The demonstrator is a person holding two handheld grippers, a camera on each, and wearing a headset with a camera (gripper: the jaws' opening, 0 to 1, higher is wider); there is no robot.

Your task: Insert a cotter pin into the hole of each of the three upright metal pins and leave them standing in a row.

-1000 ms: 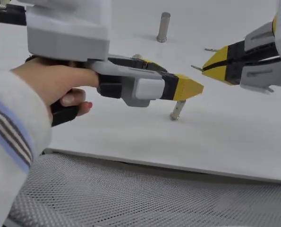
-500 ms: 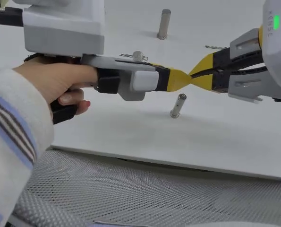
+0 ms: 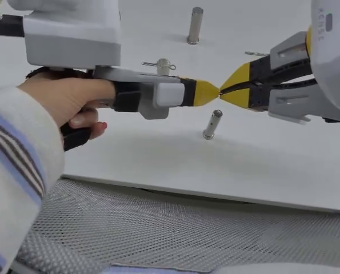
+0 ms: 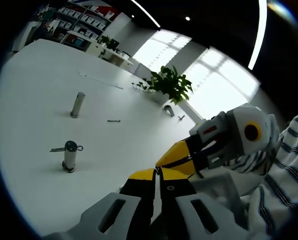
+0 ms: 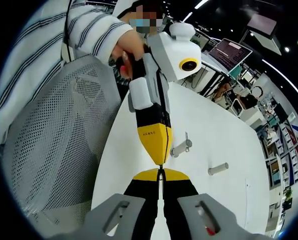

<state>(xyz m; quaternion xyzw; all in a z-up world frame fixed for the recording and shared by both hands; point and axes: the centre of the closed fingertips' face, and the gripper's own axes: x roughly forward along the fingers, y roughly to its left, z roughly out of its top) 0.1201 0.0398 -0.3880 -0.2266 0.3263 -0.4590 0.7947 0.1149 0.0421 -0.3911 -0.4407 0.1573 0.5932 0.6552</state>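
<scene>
Cotter pin pinched in closed jaws of right gripper, held over near metal pin, left gripper jaws together, nose touching it, white table, mesh chair nearer, windowed office beyond, grippers apart a second ago, now tip to tip.

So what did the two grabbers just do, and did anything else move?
The right gripper swung in to the left gripper until their yellow tips met above the near metal pin. The cotter pin that stuck out of the right one's tip now sits between the tips. The middle metal pin, the far metal pin and the loose cotter pin stayed put.
</scene>
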